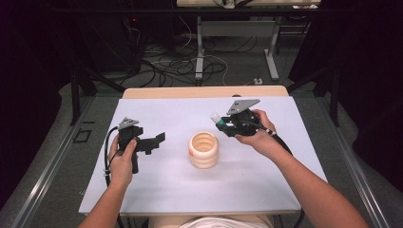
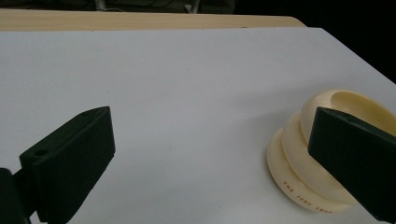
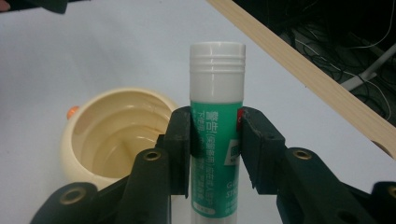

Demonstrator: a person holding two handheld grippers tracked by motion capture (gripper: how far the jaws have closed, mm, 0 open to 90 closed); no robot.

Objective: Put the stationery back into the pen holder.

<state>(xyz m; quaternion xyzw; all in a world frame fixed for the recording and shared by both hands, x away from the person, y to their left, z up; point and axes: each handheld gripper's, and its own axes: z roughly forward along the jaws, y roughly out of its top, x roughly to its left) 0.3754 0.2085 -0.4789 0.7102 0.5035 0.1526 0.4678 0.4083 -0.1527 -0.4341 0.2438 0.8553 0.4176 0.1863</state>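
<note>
A green glue stick (image 3: 215, 135) with a white cap (image 1: 215, 117) is clamped between the black jaws of my right gripper (image 3: 215, 149), which is shut on it. That gripper (image 1: 223, 123) hangs above the white mat, up and to the right of a cream ribbed cup (image 1: 204, 149). In the right gripper view the cup (image 3: 112, 135) lies lower left, its mouth open and hollow. My left gripper (image 1: 159, 138) rests at the left of the mat, open, its jaws pointing toward the cup. Its own view (image 2: 205, 158) has bare mat between the jaws and the cup (image 2: 303, 158) at the right.
The white mat (image 1: 166, 190) covers a wooden table whose far edge (image 1: 204, 91) shows as a light strip. Beyond it are metal table legs and tangled cables on the floor. Dark frame rails run along both sides.
</note>
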